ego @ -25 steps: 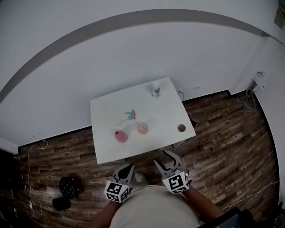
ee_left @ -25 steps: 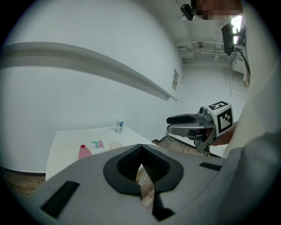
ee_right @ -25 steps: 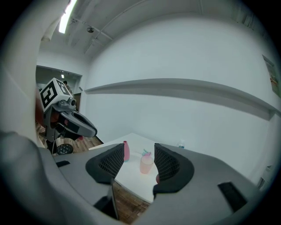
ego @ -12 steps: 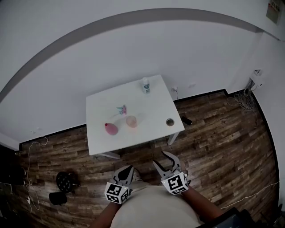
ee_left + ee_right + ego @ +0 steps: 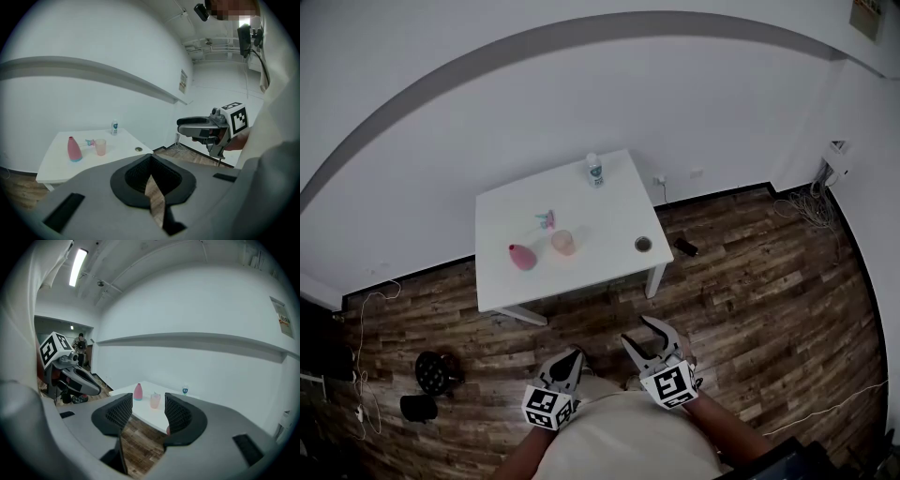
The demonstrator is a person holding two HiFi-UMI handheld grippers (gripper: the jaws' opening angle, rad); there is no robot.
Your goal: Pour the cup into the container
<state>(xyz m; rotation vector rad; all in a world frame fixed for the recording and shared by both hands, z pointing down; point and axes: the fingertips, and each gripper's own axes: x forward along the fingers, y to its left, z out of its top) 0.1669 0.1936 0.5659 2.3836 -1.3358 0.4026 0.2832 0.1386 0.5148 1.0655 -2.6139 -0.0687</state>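
Note:
Far ahead on the white table (image 5: 609, 216) stand a translucent pink cup (image 5: 563, 242) and, to its left, a pink flask-shaped container (image 5: 522, 256). Both grippers hang low by my body over the wooden floor, well short of the table. My left gripper (image 5: 572, 359) is shut with nothing in it; its view shows the cup (image 5: 100, 146) and container (image 5: 72, 149) small and distant. My right gripper (image 5: 645, 336) is open and empty; between its jaws I see the cup (image 5: 155, 401) beside the container (image 5: 138, 392).
Also on the table are a small white bottle (image 5: 594, 171) at the back, a little pink-and-blue item (image 5: 547, 220), and a small round dish (image 5: 643, 244) near the right edge. Dark gear (image 5: 431, 371) and cables lie on the floor at left; a black object (image 5: 685, 247) lies by the right table leg.
The table has receded up and to the left in the head view, with more floor now between it and me. Both grippers keep the same pose.

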